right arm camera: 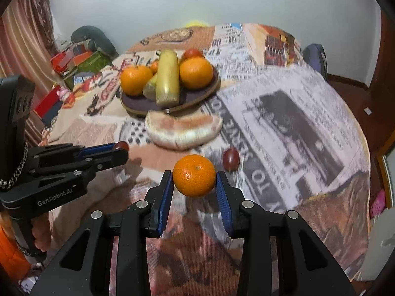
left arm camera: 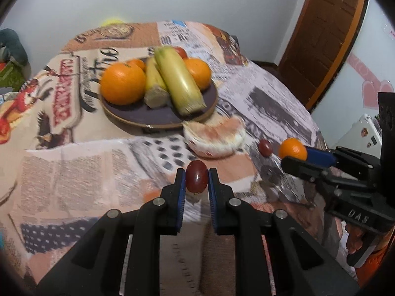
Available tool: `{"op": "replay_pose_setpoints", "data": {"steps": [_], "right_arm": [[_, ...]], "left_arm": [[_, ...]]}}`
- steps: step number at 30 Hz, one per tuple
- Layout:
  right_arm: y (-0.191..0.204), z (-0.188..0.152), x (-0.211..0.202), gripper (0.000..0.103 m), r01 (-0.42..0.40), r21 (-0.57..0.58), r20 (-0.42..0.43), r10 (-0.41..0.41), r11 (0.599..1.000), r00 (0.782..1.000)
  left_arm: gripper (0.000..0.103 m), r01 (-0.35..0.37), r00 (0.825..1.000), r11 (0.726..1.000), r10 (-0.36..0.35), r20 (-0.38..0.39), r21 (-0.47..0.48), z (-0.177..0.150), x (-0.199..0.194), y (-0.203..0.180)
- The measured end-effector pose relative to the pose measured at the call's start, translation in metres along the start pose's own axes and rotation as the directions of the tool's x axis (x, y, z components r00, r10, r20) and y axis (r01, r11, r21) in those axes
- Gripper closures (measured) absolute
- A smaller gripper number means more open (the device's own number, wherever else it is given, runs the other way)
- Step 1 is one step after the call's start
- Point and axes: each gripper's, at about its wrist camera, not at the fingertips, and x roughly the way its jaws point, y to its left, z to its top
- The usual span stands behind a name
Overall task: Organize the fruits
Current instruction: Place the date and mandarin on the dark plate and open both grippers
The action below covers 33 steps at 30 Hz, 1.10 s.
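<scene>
I've got my left gripper (left arm camera: 196,180) clamped on a dark red grape (left arm camera: 196,177), held up off the cloth on the near side of the plate (left arm camera: 158,118). My right gripper (right arm camera: 194,175) is pinched across the middle of a small orange (right arm camera: 194,175), also lifted, near side of the plate. The grape looks light, soft and slick-skinned, so I'd judge it bruises or squirts out if squeezed; taking it on the long sides, as now, seems right. The orange looks firm with pebbly skin, so its equator is probably a safe hold. Counts: one loose grape (right arm camera: 231,159) on the tablecloth (right arm camera: 308,123) nearer than the plate, one watermelon slice (right arm camera: 184,129) just in front of the plate. On the plate: two big oranges, two smaller orange fruits behind, one reddish fruit at the back, one corn cob (right arm camera: 168,79), bananas partly hidden so I can't count them.
</scene>
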Motion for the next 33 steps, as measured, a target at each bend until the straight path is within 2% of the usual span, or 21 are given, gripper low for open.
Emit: {"op": "replay_pose_setpoints", "data": {"steps": [9, 16, 33], "right_arm": [[0.006, 0.033, 0.0, 0.071, 0.005, -0.027, 0.06, -0.004, 1.0, 0.998], [0.007, 0.055, 0.009, 0.071, 0.012, -0.045, 0.091, -0.008, 0.999, 0.996], [0.003, 0.087, 0.06, 0.071, 0.021, -0.07, 0.075, -0.016, 0.997, 0.997]], "left_arm": [[0.086, -0.055, 0.995, 0.998, 0.058, 0.078, -0.041, 0.024, -0.023, 0.033], [0.086, -0.069, 0.991, 0.996, 0.075, 0.11, -0.059, 0.041, -0.022, 0.048], [0.086, -0.069, 0.993, 0.996, 0.074, 0.092, -0.057, 0.065, 0.02, 0.062]]}}
